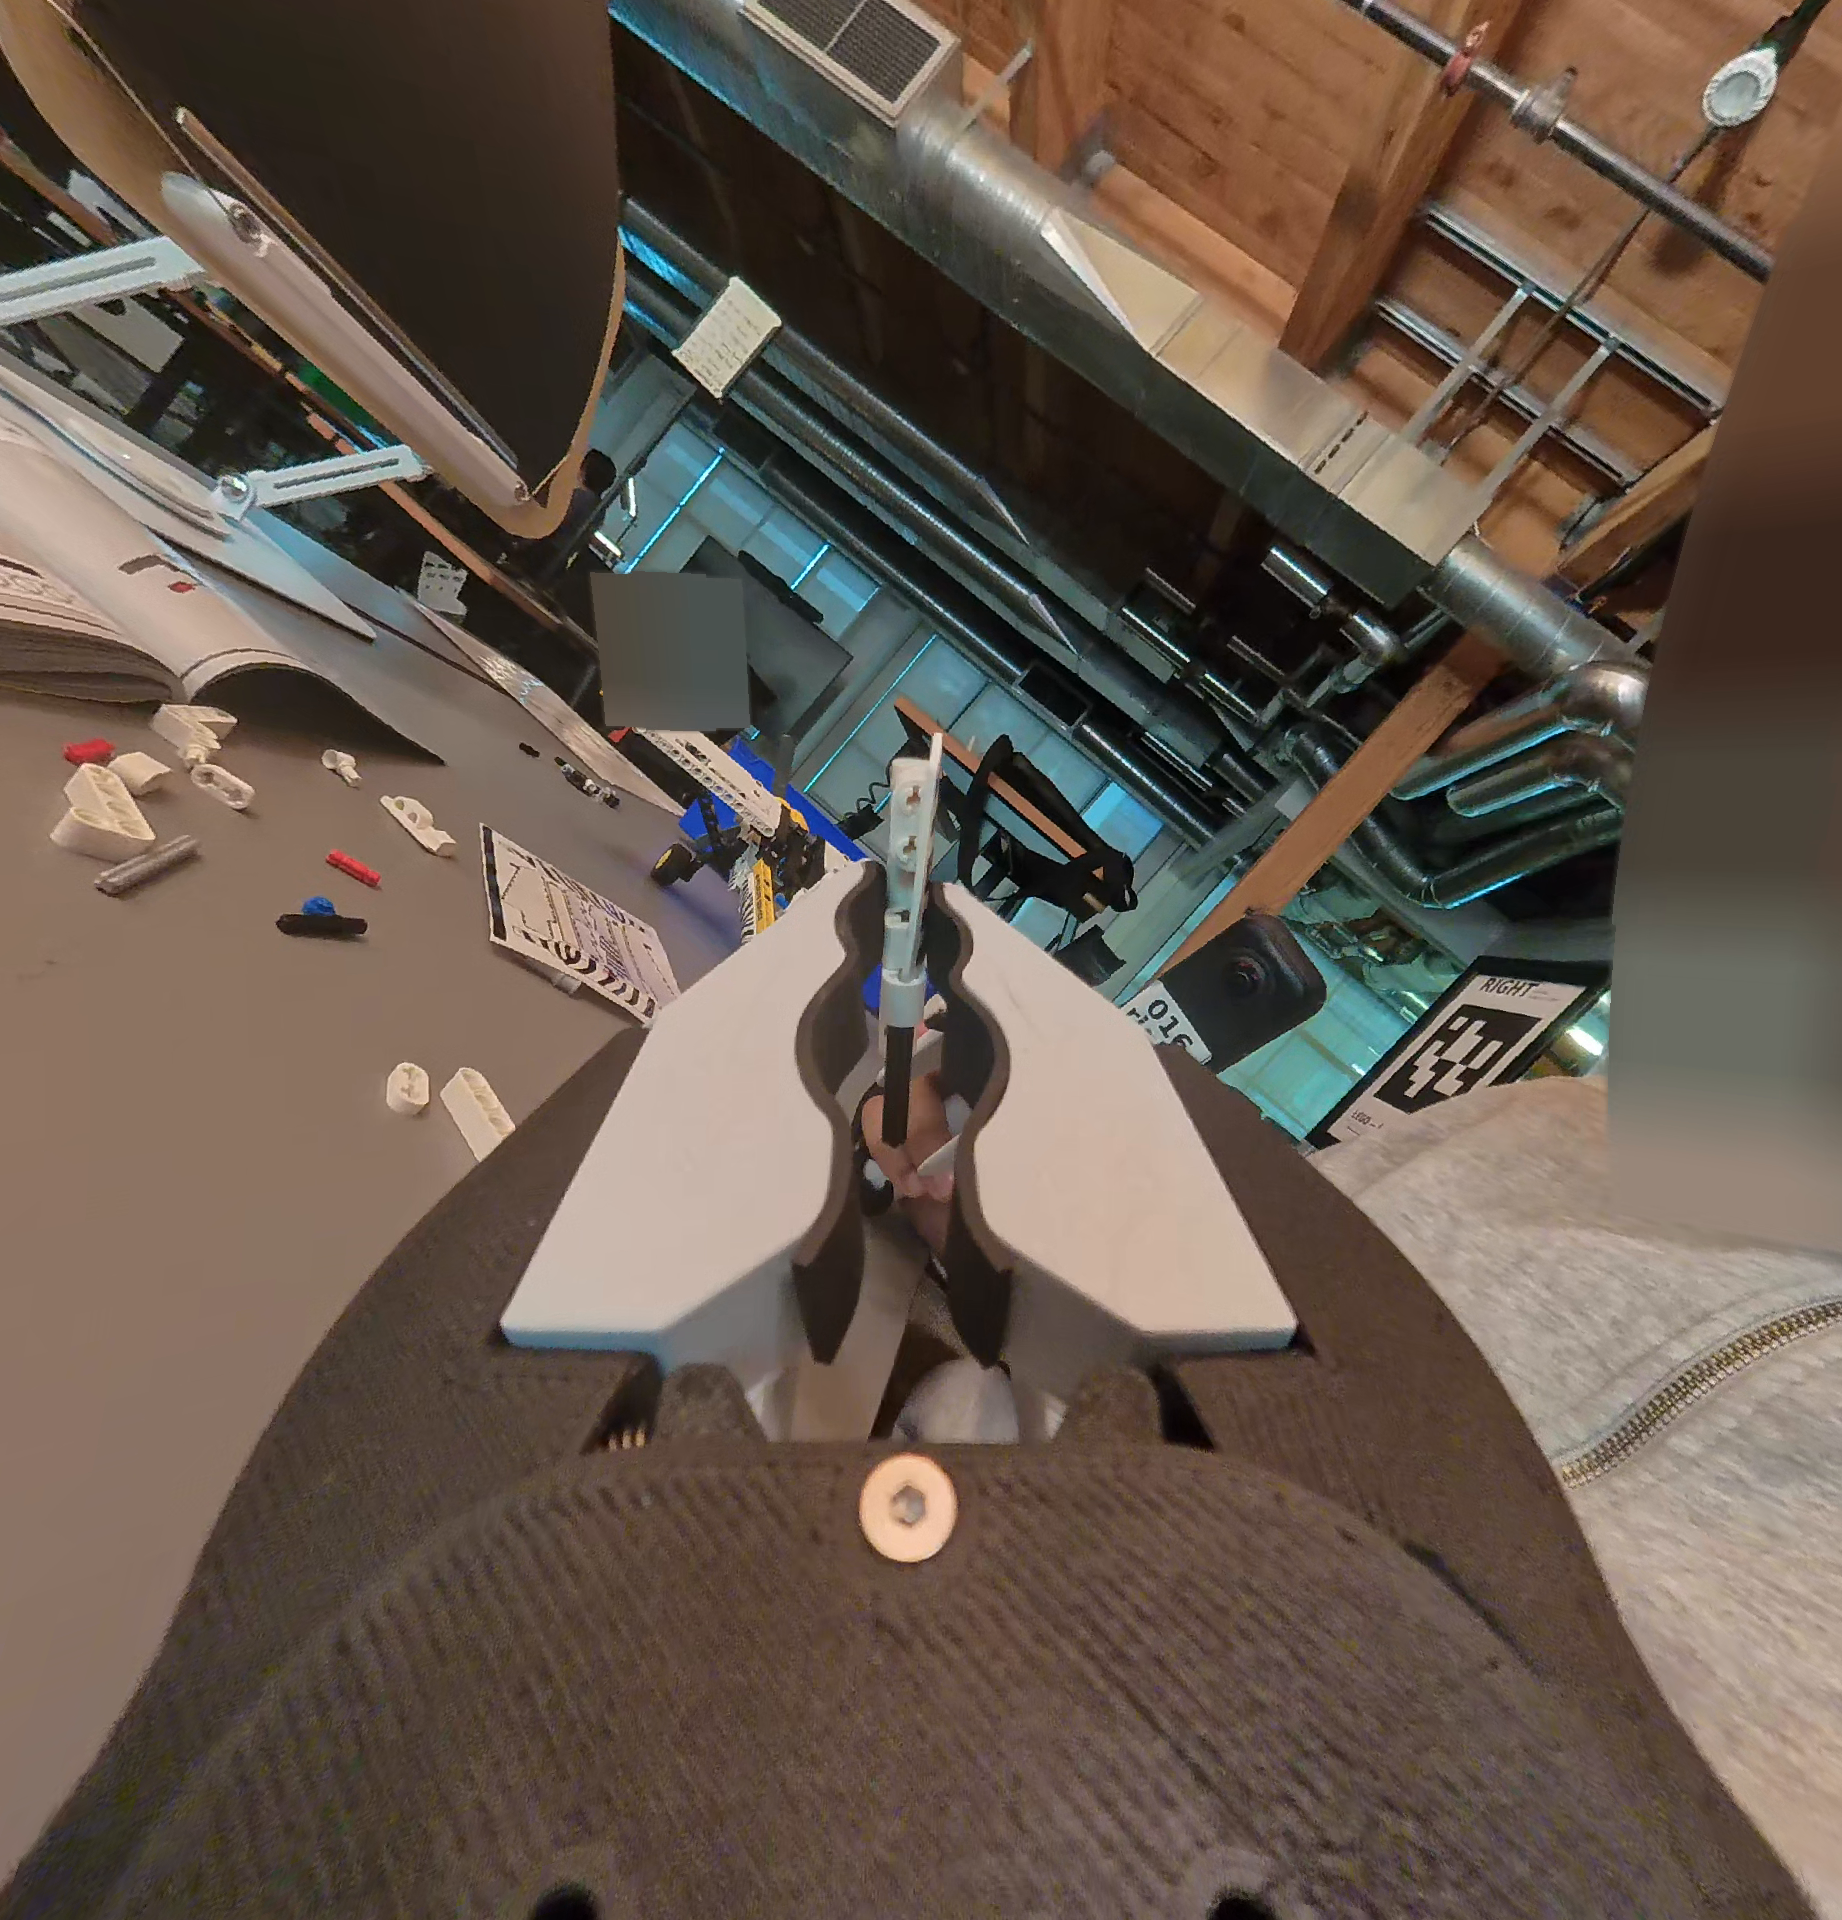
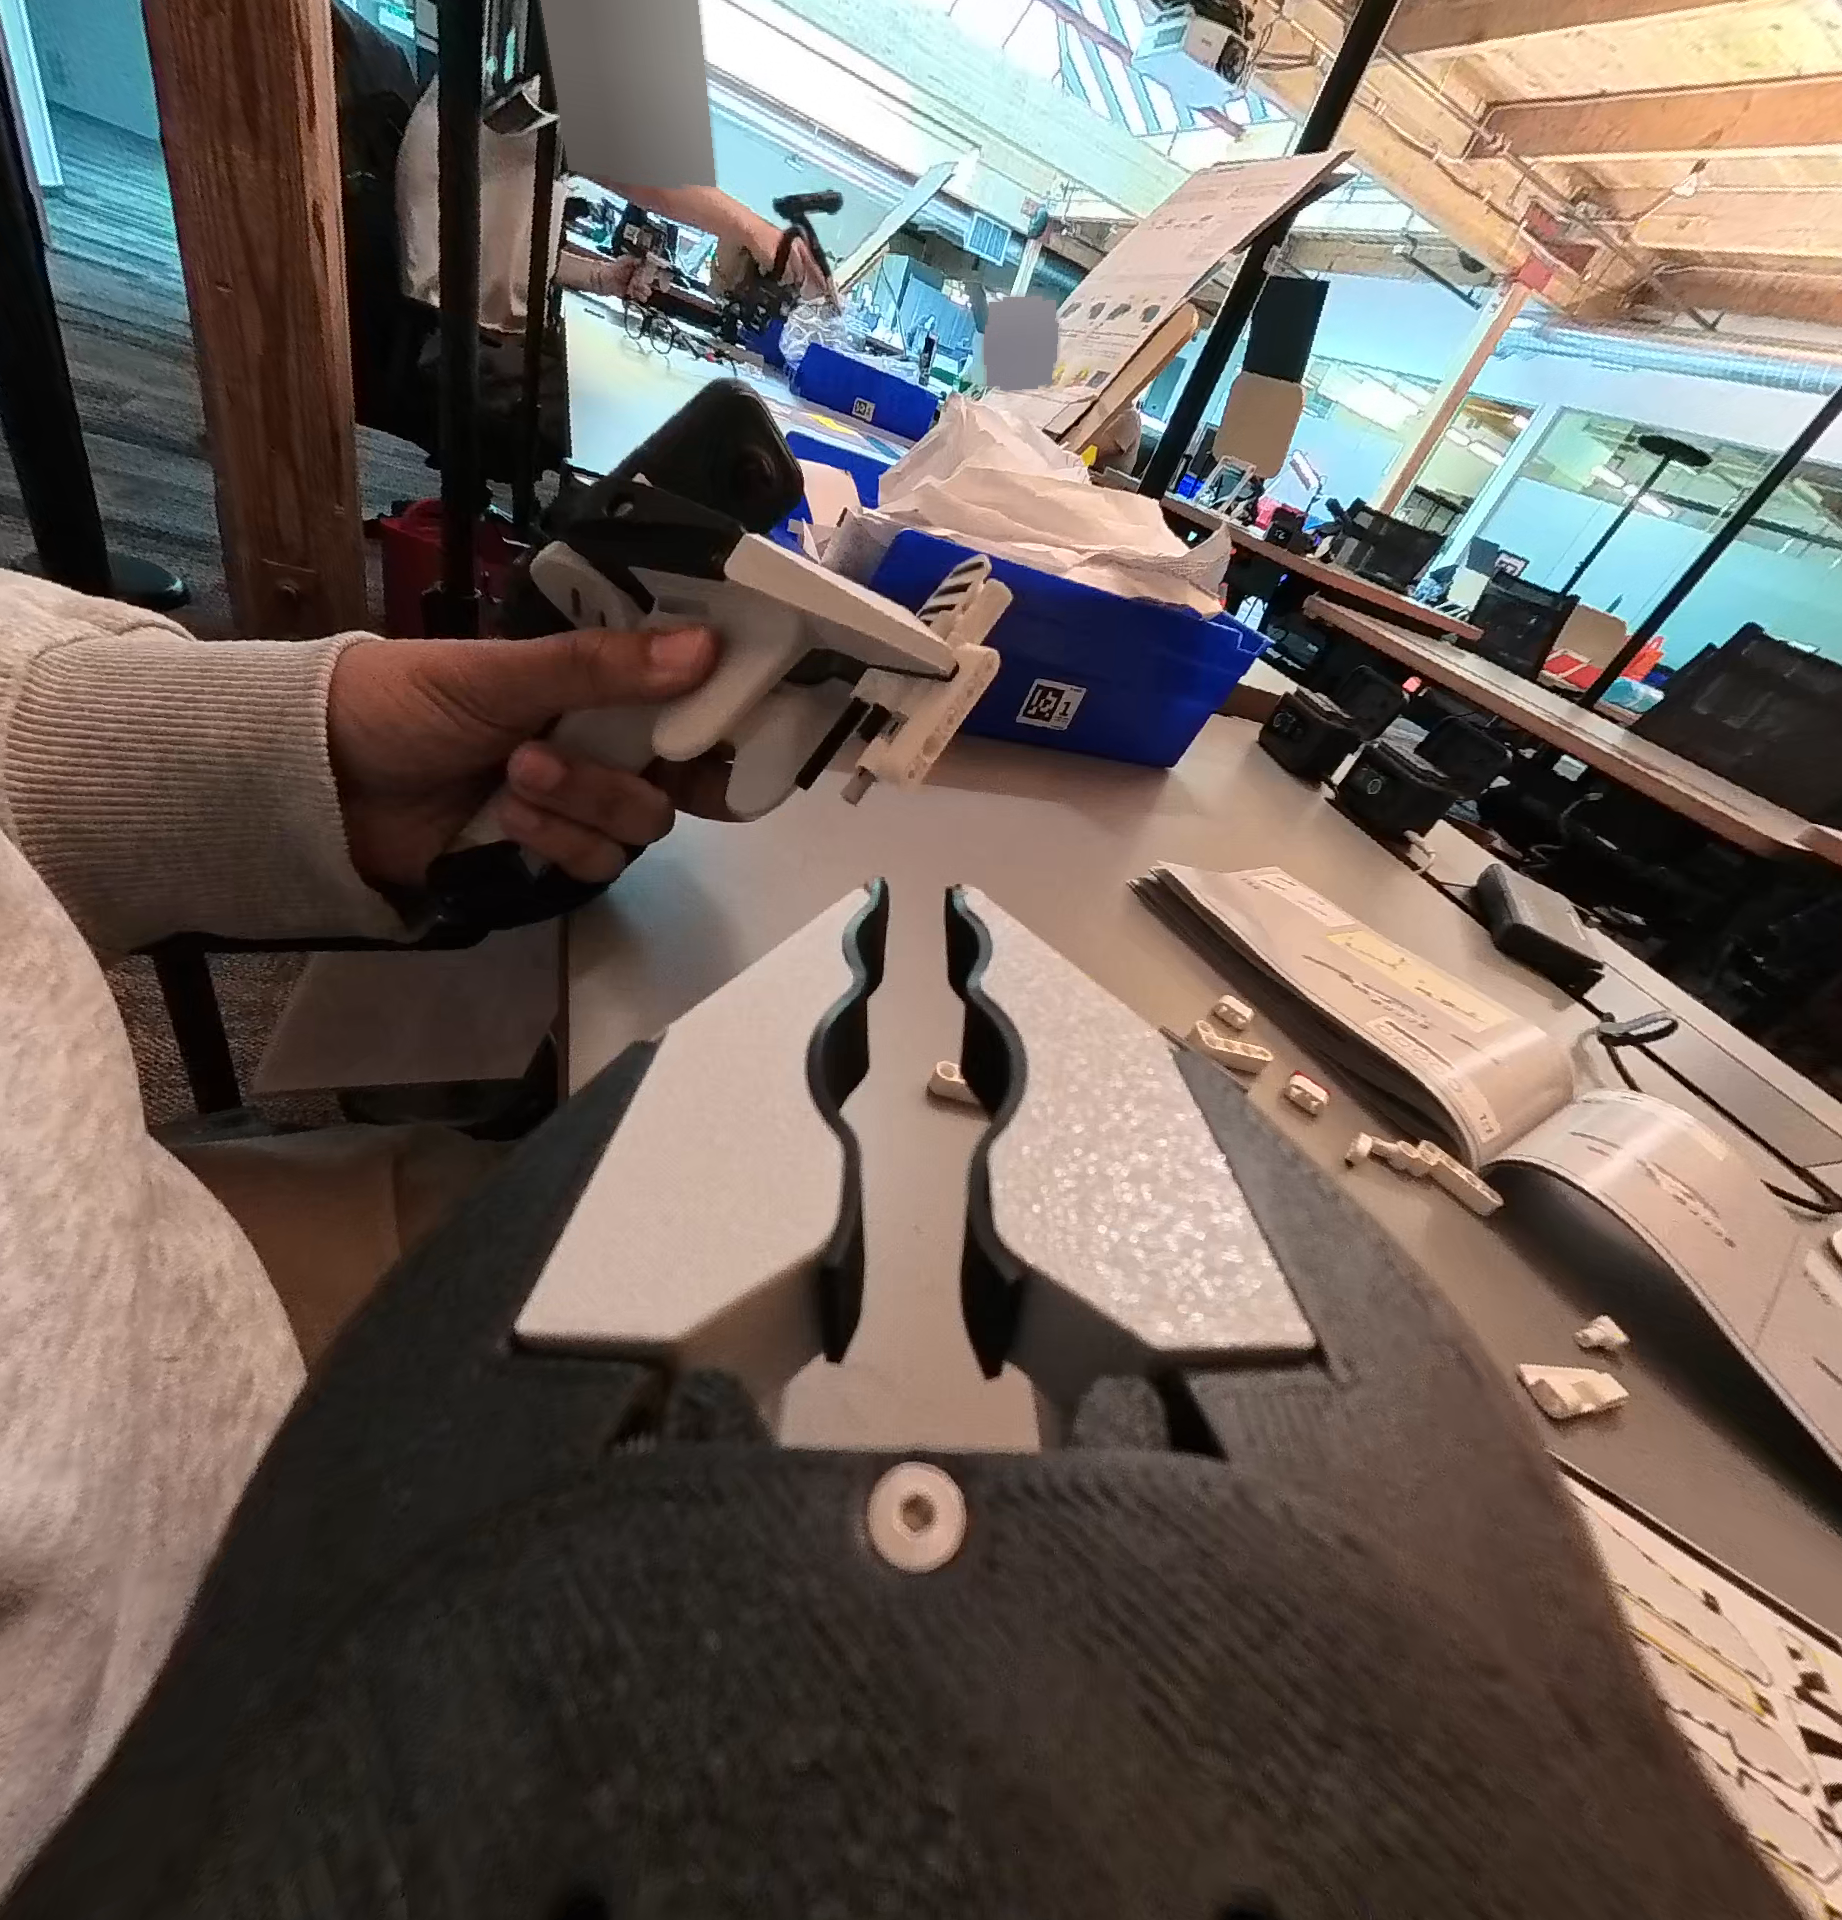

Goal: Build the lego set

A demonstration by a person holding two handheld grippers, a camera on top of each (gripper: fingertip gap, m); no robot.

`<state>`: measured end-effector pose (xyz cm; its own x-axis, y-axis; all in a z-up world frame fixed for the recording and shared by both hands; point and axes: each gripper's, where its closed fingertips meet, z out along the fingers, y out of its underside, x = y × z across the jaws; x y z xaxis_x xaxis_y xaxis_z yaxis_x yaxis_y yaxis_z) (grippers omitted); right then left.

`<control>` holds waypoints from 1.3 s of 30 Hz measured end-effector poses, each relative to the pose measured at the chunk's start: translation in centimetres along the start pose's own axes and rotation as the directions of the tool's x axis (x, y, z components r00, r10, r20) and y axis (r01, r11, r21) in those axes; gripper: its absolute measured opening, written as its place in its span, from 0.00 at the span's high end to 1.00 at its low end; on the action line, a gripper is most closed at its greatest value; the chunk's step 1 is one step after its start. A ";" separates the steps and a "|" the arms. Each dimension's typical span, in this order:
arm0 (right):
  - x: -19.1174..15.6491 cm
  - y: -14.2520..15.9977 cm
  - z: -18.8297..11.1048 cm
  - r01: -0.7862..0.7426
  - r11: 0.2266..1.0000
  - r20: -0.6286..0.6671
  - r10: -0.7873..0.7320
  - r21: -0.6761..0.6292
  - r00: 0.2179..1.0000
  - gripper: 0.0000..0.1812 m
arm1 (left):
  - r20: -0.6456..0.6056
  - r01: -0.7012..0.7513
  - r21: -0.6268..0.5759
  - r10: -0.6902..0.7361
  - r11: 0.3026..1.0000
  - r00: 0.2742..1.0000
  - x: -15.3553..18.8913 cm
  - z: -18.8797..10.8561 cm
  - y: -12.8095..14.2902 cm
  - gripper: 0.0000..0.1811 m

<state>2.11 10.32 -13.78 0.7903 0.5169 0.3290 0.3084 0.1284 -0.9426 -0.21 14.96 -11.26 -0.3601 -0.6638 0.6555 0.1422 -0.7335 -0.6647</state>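
In your left wrist view, your left gripper was clamped on a small white lego sub-assembly, a slim beam with pin holes on a black axle, held up off the grey table and tilted toward the ceiling. The grip looked narrow and near the piece's lower end, so I judge it could pivot or slip out if you pressed a new part on sideways. Loose parts lay well to the left on the table: white connectors, a grey axle, red pins, a blue-and-black piece, with the open instruction booklet farther off and a sticker sheet nearer. In your right wrist view, your right gripper held nothing, its jaws a narrow gap apart, hovering above the table over a small white piece. That gap looked too tight to drop over a part, so a reach now would likely knock the part away. Your left hand held the other gripper up at far left with the white assembly in its tips. Behind it, a blue bin held crumpled white paper or bags; I couldn't tell what lay beneath.
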 end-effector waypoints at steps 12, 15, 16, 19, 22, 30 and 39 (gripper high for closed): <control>0.2 -0.2 -0.2 -0.016 1.000 -0.004 0.016 0.019 1.000 0.95 | 0.074 -0.162 -0.058 0.166 0.985 0.983 0.0 0.2 0.5 0.97; 0.2 -0.2 -0.2 -0.011 1.000 -0.004 0.011 0.019 1.000 0.95 | 0.086 -0.197 -0.078 0.204 0.977 0.975 0.0 0.3 0.7 0.97; 0.2 -0.2 -0.2 -0.010 1.000 -0.004 0.010 0.019 1.000 0.95 | 0.088 -0.205 -0.082 0.212 0.975 0.973 0.0 0.4 0.7 0.97; 0.2 -0.2 -0.2 -0.010 1.000 -0.004 0.010 0.019 1.000 0.95 | 0.090 -0.217 -0.089 0.225 0.972 0.970 0.1 0.4 0.8 0.97; 0.2 -0.2 -0.2 -0.009 1.000 -0.005 0.009 0.022 1.000 0.95 | 0.090 -0.222 -0.092 0.230 0.971 0.969 0.1 0.5 0.9 0.97; 0.5 -0.3 -0.4 -0.035 0.999 -0.014 0.036 0.035 0.999 0.94 | 0.105 -0.264 -0.120 0.277 0.957 0.955 0.0 0.6 1.1 0.97; 1.6 0.0 -0.2 -0.127 0.992 -0.015 0.127 0.023 0.992 0.92 | 0.106 -0.290 -0.127 0.304 0.949 0.947 -0.1 0.7 1.2 0.97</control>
<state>3.47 11.00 -13.22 0.8308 0.5163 0.2076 0.1935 0.0818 -0.9777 0.62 14.01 -11.85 -0.2005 -0.8668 0.4566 0.1224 -0.4845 -0.8662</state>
